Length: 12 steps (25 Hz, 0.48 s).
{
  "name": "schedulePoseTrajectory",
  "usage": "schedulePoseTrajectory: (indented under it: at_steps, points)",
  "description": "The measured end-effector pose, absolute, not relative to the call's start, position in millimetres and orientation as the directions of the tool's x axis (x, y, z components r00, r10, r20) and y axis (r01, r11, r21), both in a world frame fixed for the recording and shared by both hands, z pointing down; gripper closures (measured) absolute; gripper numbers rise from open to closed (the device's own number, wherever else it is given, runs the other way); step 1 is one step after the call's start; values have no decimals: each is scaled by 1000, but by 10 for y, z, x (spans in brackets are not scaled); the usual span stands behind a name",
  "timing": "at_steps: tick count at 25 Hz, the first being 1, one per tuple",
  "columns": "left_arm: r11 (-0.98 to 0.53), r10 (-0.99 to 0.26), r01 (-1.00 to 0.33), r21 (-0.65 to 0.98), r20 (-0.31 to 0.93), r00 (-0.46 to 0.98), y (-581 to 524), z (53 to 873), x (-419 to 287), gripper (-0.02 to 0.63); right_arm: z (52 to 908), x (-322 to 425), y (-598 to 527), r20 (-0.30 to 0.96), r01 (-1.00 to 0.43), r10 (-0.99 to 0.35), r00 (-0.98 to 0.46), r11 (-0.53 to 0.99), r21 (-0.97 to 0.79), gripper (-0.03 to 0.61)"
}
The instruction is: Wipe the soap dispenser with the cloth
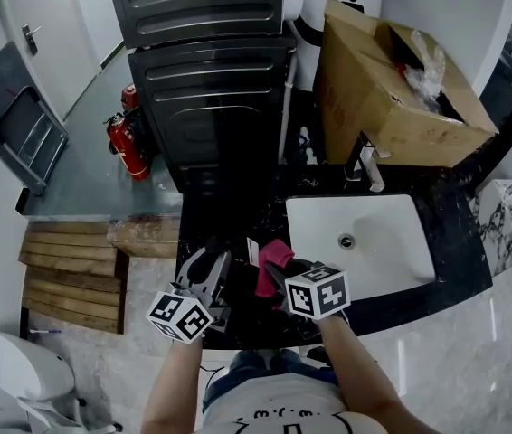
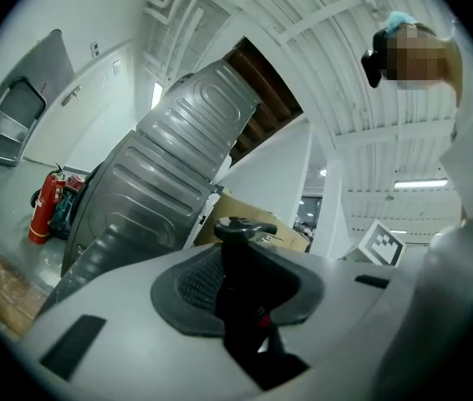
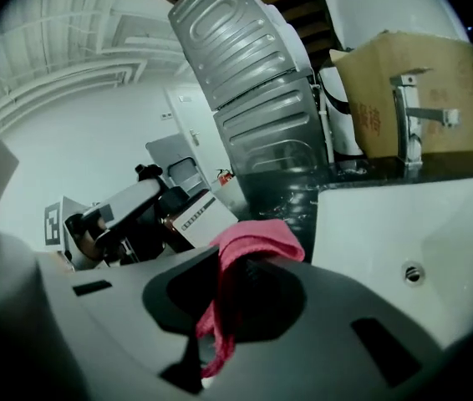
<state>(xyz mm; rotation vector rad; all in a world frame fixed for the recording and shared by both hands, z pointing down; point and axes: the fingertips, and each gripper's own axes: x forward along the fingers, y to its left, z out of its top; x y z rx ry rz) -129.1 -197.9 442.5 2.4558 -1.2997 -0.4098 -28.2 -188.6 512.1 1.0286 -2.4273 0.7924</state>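
My left gripper (image 1: 227, 277) is shut on the dark soap dispenser (image 1: 249, 255), which it holds above the black counter's front edge. In the left gripper view the dispenser (image 2: 249, 282) fills the gap between the jaws, its black pump head (image 2: 243, 227) on top. My right gripper (image 1: 276, 277) is shut on a pink cloth (image 1: 270, 262) just right of the dispenser. In the right gripper view the cloth (image 3: 251, 242) bunches over the jaws and hangs down between them, and the dispenser's white-labelled body (image 3: 200, 215) shows to its left. I cannot tell whether cloth and dispenser touch.
A white sink (image 1: 401, 260) is set in the black counter (image 1: 459, 242), with a chrome faucet (image 1: 367, 163) behind it. An open cardboard box (image 1: 374, 89) stands at the back. A dark washing machine (image 1: 211, 80) and a red fire extinguisher (image 1: 128, 143) are to the left.
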Motion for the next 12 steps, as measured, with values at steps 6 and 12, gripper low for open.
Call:
schedulePoseTrajectory:
  at_steps: [6, 12]
  points:
    - [-540, -827, -737, 406, -91, 555, -1977, 4429, -1293, 520, 4702, -338, -2020, 418, -716, -582, -698, 591, -372, 529]
    - [-539, -826, -738, 407, -84, 557, -1973, 4427, -1301, 520, 4359, -710, -2217, 356, -651, -550, -755, 695, -307, 529]
